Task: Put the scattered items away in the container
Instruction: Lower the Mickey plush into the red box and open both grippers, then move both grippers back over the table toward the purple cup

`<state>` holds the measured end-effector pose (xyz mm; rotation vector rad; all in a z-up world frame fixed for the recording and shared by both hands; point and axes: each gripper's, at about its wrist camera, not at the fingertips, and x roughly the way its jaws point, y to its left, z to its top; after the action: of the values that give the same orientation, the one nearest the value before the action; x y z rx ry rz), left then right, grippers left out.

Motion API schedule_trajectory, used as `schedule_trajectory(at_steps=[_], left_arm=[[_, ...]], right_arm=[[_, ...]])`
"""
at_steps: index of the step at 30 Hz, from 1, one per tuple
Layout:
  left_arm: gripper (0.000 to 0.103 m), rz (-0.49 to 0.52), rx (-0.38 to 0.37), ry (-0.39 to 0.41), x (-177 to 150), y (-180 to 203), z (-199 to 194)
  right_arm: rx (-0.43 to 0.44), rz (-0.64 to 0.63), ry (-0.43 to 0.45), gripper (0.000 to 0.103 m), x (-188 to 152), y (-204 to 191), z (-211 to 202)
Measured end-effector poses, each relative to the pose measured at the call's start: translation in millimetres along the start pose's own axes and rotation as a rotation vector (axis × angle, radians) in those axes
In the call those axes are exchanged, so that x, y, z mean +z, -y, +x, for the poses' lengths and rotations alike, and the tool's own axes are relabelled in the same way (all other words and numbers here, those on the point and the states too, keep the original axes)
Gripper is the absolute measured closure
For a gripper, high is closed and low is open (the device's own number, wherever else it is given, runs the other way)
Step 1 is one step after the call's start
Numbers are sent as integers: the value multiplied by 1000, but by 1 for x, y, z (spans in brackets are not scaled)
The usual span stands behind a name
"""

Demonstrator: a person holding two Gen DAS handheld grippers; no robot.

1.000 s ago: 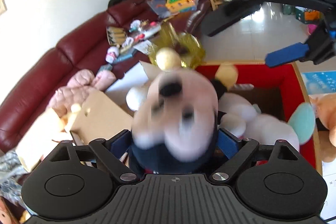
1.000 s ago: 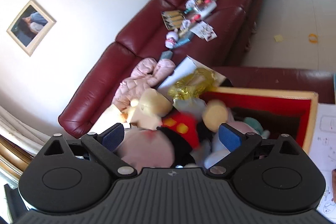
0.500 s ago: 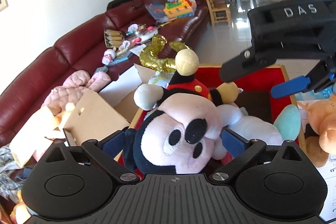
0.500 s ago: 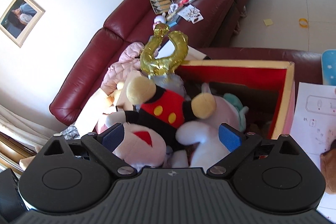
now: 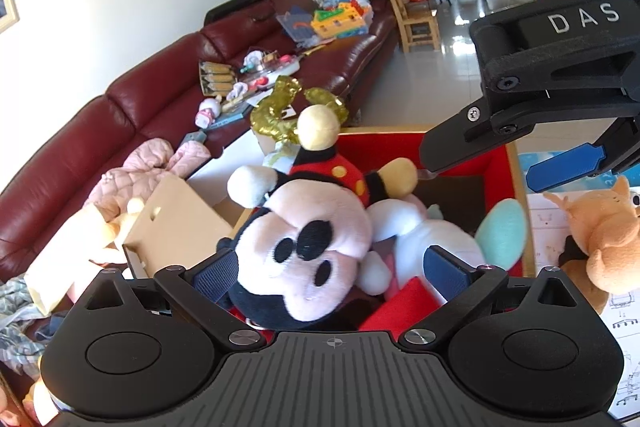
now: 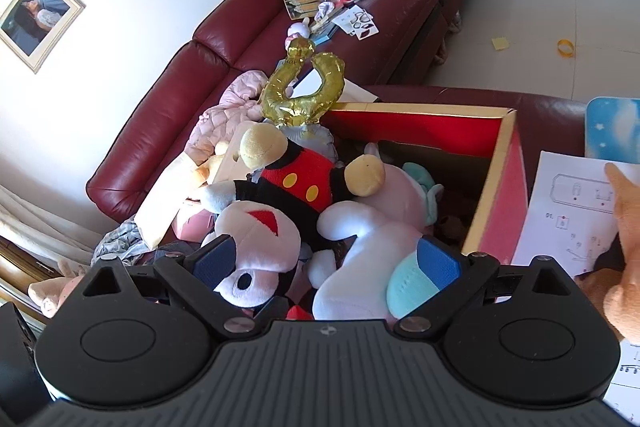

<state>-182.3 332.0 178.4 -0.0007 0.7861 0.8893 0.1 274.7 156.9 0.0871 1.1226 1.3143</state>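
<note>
The left gripper (image 5: pixel 332 267) has its jaws spread wide, and the mouse plush (image 5: pixel 316 247) lies between them, head toward the camera. Its face nearly fills the gap: the left pad sits just beside its dark ear, though I cannot tell whether they touch, while the right pad stands clear of its cheek. The plush is not gripped; it rests on top of the pile in the red box (image 5: pixel 496 163), feet pointing away from the jaws.

Beyond the right jaw a white plush (image 5: pixel 432 235) with teal ears fills the middle of the box. Past it, toward the far right corner, the box is dark and open. The gold-edged far rim runs straight across ahead of the jaws; the right wall runs back toward the right pad.

The right gripper (image 6: pixel 328 259) is also wide open and holds nothing. In its view the mouse's head lies against the inner side of the left pad, and the white plush (image 6: pixel 360 259) is in front of the right pad. The box wall (image 6: pixel 504 187) stands just outside the right jaw, with a paper sheet (image 6: pixel 560 207) beyond it.

A gold balloon (image 6: pixel 304 91) rises at the far left corner of the box. Left of both jaws, a cardboard flap (image 5: pixel 176 219) and pink jacket (image 5: pixel 160 167) crowd the sofa (image 5: pixel 120 131). An orange plush (image 5: pixel 608 227) sits outside the box, right of the left gripper.
</note>
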Motion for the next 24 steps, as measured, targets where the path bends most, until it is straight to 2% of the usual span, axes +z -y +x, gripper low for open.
schedule_trajectory(at_steps=[16, 24], left_arm=[[0, -29, 13, 3, -10, 19, -23], [0, -34, 4, 42, -8, 32, -46]], right_arm=[[-13, -72, -41, 5, -18, 4, -29], [-19, -121, -42, 4, -23, 14, -61]])
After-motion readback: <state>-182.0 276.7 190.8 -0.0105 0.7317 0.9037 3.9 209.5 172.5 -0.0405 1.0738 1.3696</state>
